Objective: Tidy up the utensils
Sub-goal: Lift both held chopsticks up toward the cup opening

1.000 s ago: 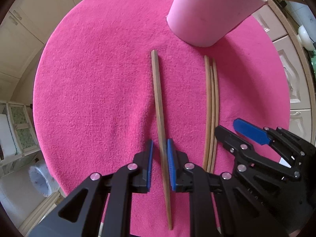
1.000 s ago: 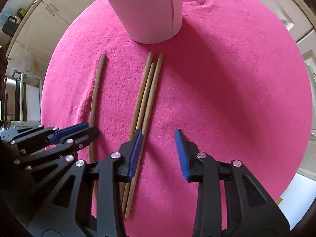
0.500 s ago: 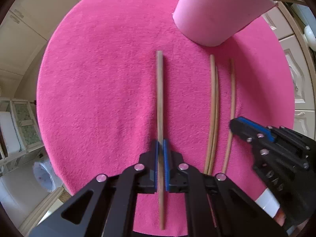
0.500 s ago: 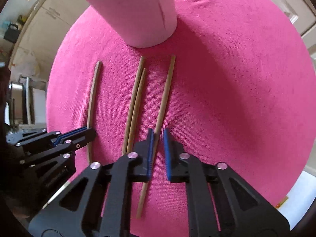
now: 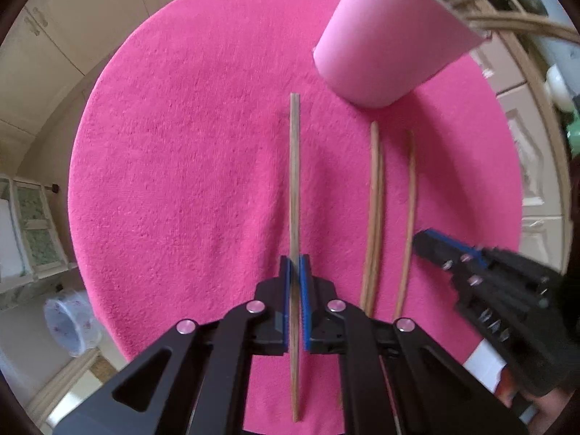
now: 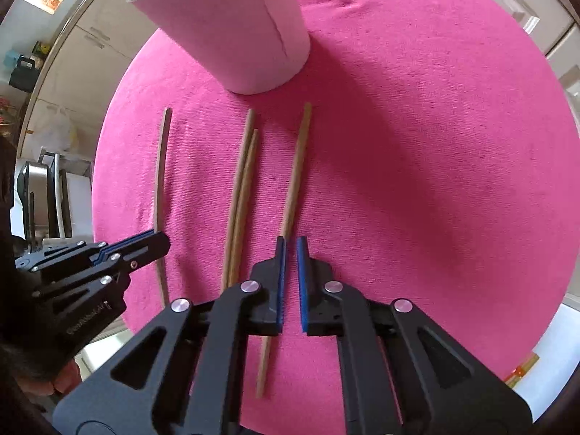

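a: the left gripper point(image 5: 296, 282) is clenched on a single chopstick point(image 5: 294, 188), which runs between its blue pads toward 12 o'clock. why so far down the stick?

b: judging by the layout, the grip sits toward the near end so the far end can be tipped into the pink cup point(image 5: 384, 36) at 1 o'clock. the cup already has sticks poking out of its rim.

a: and the right gripper point(image 6: 291, 272)?

b: its jaws have just been closing, and they now pinch a second chopstick point(image 6: 295, 174) that slants toward 12 o'clock. in the left wrist view that gripper sits at 3 o'clock.

a: what remains loose?

b: a pair of chopsticks point(image 6: 241, 195) lying side by side, touching, between the two gripped ones on the pink towel point(image 6: 417, 163). the cup stands just beyond their tips, probably set close to keep each carry short.

a: any writing?

b: pale lettering on the left gripper's body in the right wrist view, at 8 o'clock, too blurred to read.
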{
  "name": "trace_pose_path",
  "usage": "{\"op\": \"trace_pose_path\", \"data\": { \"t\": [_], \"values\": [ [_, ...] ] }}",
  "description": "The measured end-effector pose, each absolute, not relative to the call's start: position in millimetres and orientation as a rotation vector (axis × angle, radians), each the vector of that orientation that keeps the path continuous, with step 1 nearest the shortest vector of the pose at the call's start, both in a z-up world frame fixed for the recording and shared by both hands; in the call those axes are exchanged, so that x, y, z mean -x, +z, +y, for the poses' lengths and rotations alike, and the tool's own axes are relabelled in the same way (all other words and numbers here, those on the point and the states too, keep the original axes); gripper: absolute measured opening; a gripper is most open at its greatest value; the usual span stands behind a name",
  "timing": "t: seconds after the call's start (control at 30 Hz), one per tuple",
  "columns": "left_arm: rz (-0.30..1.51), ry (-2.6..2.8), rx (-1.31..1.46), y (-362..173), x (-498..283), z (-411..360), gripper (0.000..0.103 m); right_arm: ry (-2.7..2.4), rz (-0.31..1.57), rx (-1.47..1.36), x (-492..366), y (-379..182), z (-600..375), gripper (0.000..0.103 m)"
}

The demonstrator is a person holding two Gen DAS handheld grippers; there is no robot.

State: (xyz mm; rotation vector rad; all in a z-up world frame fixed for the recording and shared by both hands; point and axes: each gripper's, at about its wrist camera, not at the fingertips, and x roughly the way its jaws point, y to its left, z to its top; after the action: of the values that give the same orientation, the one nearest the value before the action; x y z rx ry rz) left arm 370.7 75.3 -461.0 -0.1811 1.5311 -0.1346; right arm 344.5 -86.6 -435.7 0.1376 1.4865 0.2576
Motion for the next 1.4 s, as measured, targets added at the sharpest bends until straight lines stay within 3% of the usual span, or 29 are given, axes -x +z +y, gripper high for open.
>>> {"op": "trace_pose_path", "data": {
  "t": [0.6, 0.77, 1.4],
  "values": [
    [1.594, -0.126, 0.070, -469.6, -393.5, 48.4, 0.006, 0.222, 1.535, -0.001, -358.8, -436.5, -39.4, 0.008],
    [1.564, -0.129, 0.087, -465.6, -384.8, 48.8, 0.006, 0.251, 1.517, -0.086, -351.5, -433.0, -50.3, 0.006],
    [1.171, -0.316, 0.147, -374.7, -346.2, 63.4, 0.006, 0.368, 1.251, -0.190, -323.9, -360.6, -78.7, 0.006]
  ]
}}
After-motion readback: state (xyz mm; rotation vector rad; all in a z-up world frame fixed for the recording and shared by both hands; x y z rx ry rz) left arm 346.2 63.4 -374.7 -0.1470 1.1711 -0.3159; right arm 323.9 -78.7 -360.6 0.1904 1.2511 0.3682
